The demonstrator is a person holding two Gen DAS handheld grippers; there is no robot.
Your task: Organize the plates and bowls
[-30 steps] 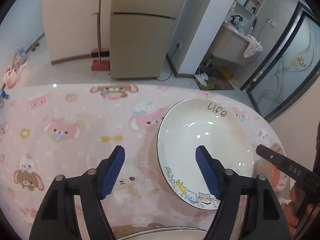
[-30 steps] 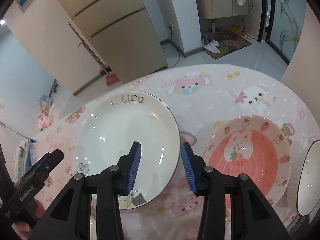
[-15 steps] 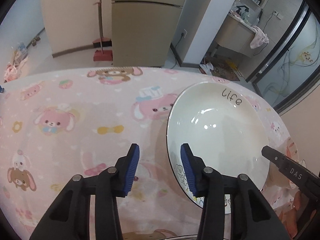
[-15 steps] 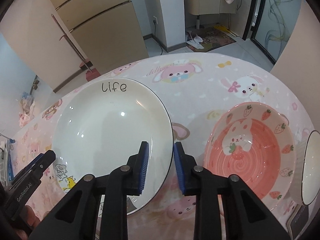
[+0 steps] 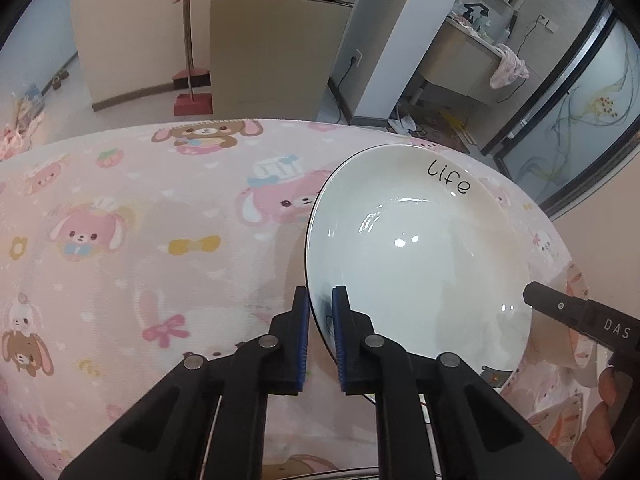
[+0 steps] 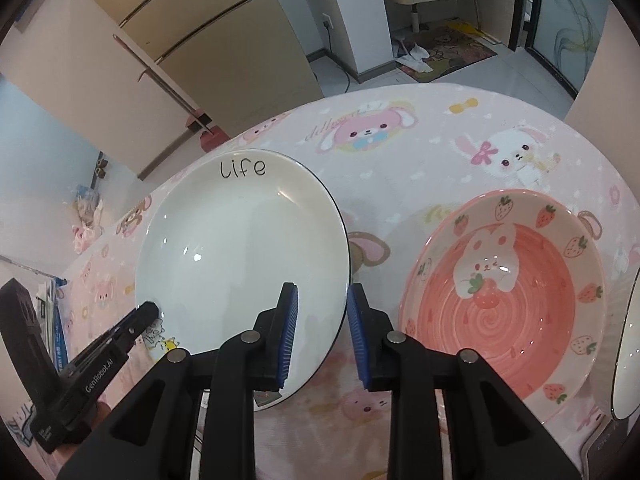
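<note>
A white plate (image 5: 416, 256) with "life" written on it and a thin dark rim lies on the pink cartoon tablecloth (image 5: 120, 240). My left gripper (image 5: 320, 320) is shut on its left rim. In the right wrist view the same plate (image 6: 240, 240) sits left of centre, and my right gripper (image 6: 322, 316) is open with its jaws either side of the plate's right rim. A pink strawberry bowl (image 6: 504, 304) stands to the right of the plate.
A second white dish rim (image 6: 628, 352) shows at the far right edge. A dish rim (image 5: 336, 474) shows at the bottom of the left wrist view. The table's far edge (image 5: 280, 120) drops to the floor, with a fridge (image 5: 276, 36) behind.
My left gripper moved right and closed onto the plate's left rim. My right gripper narrowed at the right rim, then opened wider again. The plate looks slightly raised on the left.
</note>
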